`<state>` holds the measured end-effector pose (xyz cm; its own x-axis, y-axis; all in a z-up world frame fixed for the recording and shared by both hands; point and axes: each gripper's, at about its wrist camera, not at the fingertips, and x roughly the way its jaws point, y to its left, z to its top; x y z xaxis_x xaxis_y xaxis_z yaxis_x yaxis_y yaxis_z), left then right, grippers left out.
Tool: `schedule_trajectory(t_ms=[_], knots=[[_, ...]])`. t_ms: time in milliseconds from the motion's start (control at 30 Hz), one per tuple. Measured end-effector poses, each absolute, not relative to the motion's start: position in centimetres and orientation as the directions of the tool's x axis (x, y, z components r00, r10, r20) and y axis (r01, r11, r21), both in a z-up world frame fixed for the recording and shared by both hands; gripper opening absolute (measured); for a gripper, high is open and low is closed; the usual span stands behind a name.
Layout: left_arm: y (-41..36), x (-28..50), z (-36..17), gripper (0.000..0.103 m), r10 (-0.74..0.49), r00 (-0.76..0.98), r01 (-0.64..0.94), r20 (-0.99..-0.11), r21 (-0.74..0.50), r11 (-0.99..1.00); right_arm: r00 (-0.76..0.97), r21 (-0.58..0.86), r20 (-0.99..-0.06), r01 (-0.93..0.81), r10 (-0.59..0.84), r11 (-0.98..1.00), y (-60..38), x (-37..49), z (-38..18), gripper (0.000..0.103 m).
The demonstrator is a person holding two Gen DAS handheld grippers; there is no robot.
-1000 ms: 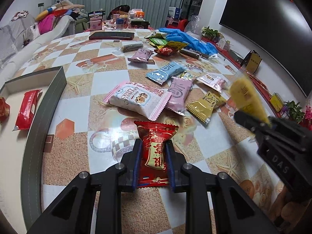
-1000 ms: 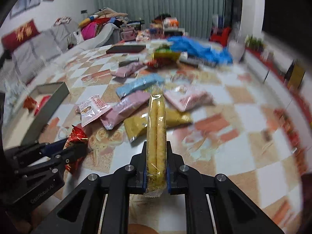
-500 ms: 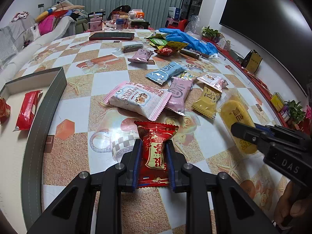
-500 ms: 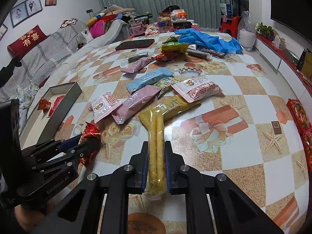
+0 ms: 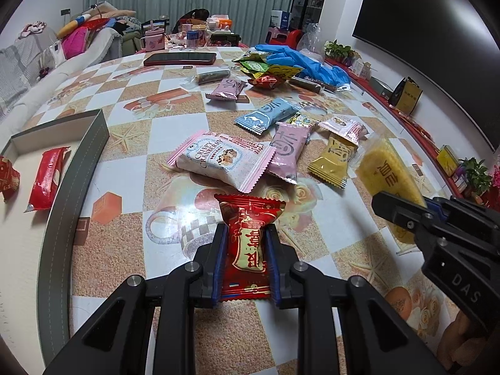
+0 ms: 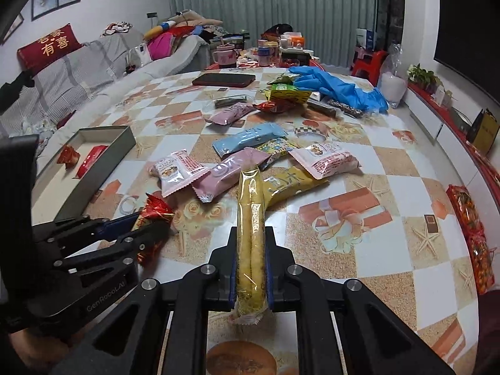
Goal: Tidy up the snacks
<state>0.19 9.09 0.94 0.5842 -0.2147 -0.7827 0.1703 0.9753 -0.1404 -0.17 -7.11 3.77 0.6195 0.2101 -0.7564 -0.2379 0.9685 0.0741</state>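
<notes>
Since a second ago the right gripper (image 6: 251, 262) has swung its yellow wafer packet (image 6: 251, 234) back over the table (image 6: 390, 259), clamped tight; the left gripper (image 5: 245, 256) has stayed put, pinching a red candy packet (image 5: 247, 243), with the grey box (image 5: 78, 168) at nine o'clock

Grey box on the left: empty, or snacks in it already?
Not empty. The grey box holds two red packets on its floor; the rest shows bare in both views.
</notes>
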Motion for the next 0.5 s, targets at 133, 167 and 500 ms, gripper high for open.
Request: schedule_trajectory(t_ms=[133,167,500], knots=[[9.4,0.0,1.0,0.025,-0.177,0.598,0.141,-0.782,-0.115,0.983,0.611,0.093,-0.766,-0.2,0.198,0.975,-7.5,0.4,2.9,0.014],[9.4,0.0,1.0,0.025,-0.173,0.601,0.136,-0.781,-0.114,0.984,0.61,0.097,-0.768,-0.192,0.196,0.977,-7.6,0.5,2.8,0.014],[9.6,0.1,0.8,0.026,-0.175,0.6,0.12,-0.781,-0.128,0.984,0.617,0.064,-0.767,-0.198,0.175,0.978,-6.8,-0.3,1.8,0.014]])
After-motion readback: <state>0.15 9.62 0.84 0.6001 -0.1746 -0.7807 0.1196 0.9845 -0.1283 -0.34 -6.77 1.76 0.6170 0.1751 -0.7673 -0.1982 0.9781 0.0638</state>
